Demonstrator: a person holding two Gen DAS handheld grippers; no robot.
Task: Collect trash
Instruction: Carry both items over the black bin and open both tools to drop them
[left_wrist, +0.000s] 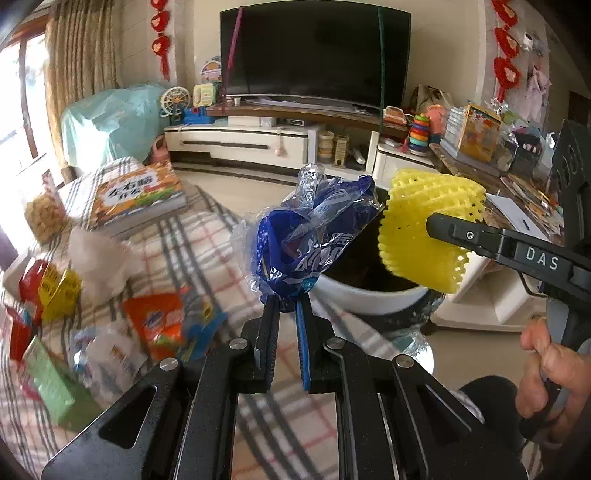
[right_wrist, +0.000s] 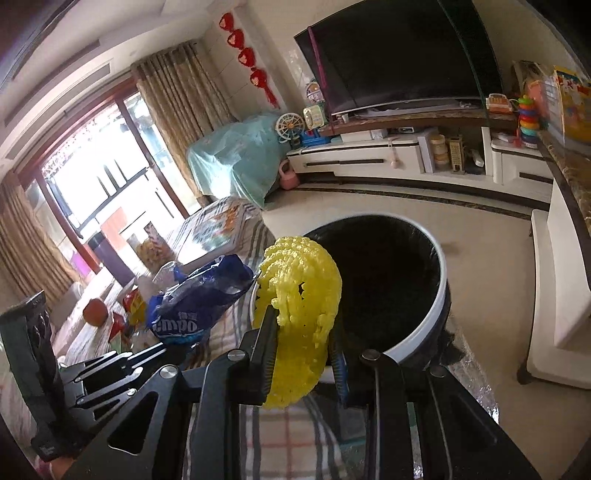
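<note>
Right now I have both tongs loaded and close to the bin (right_wrist: 439, 295). My left gripper (left_wrist: 287, 295) is pinched fully shut on the tail of a crumpled blue wrapper (left_wrist: 310, 236), which hangs in the air just short of the bin's white rim. My right gripper (right_wrist: 303, 325) is clamped partway on a yellow foam net (right_wrist: 299, 291), squashing it between the pads, with the net already over the bin's black liner. To do this well, I'd carry each piece fully over the dark opening before letting go; the wrapper is light and could drift onto the floor, so I'd get it low and centred first. More trash sits on the table (left_wrist: 207, 236) with its checked cloth: an orange packet (left_wrist: 162, 321), red and yellow wrappers, a green box, beside a book (left_wrist: 140, 192). Beyond are a TV (left_wrist: 314, 51), a white cabinet and curtains by a bright window.
</note>
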